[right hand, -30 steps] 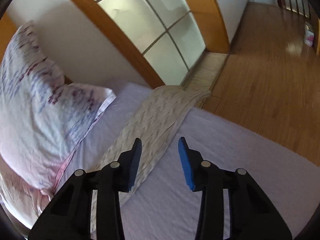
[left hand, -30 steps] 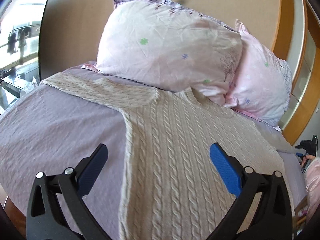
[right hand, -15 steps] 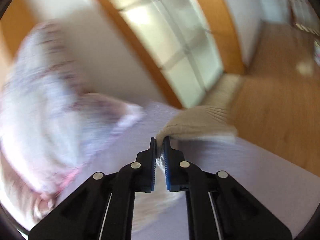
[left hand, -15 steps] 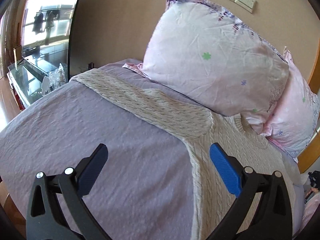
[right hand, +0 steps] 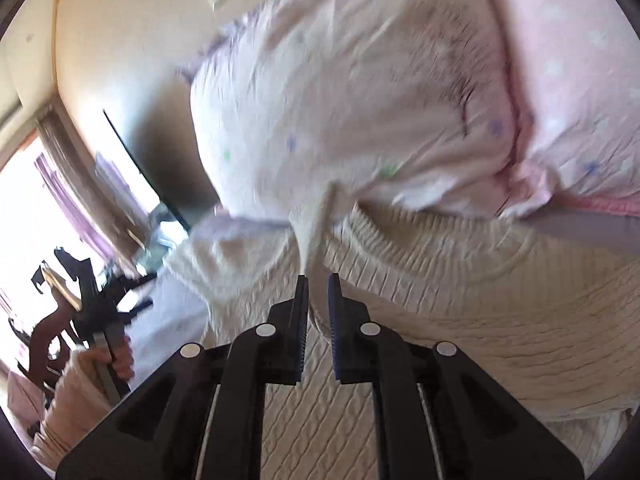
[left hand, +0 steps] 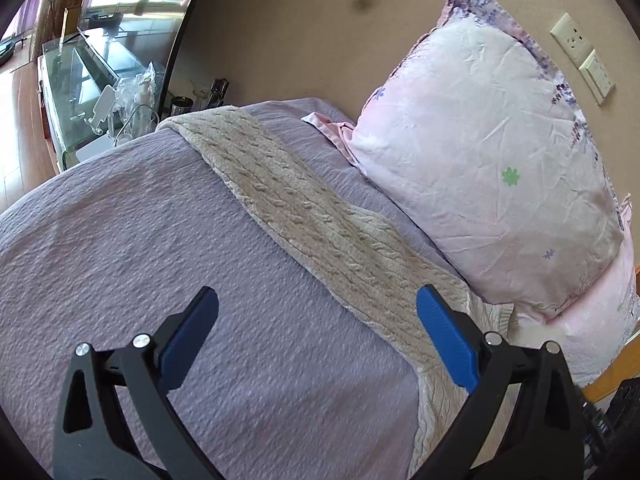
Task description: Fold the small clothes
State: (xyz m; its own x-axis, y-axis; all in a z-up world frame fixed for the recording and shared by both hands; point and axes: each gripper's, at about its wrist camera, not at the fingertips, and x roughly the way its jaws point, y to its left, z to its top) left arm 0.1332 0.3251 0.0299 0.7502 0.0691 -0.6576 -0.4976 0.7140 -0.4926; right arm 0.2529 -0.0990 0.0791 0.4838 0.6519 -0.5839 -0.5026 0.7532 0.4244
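Observation:
A cream cable-knit sweater lies flat on the lilac bed. In the left wrist view its left sleeve (left hand: 304,216) runs out toward the bed's far left corner. My left gripper (left hand: 316,320) is open and empty, held above the bedspread beside that sleeve. In the blurred right wrist view my right gripper (right hand: 318,300) is shut on the sweater's right sleeve (right hand: 316,228), holding it lifted over the sweater's body (right hand: 460,320) near the neckline.
Two pink floral pillows (left hand: 492,160) lean on the beige wall at the head of the bed. A glass side table (left hand: 88,92) with small items stands past the bed's far left corner. The lilac bedspread (left hand: 140,248) stretches left of the sweater.
My right gripper closed on the right sleeve and swung it from the bed's edge over the sweater's body. My left gripper moved left along the left sleeve, still open.

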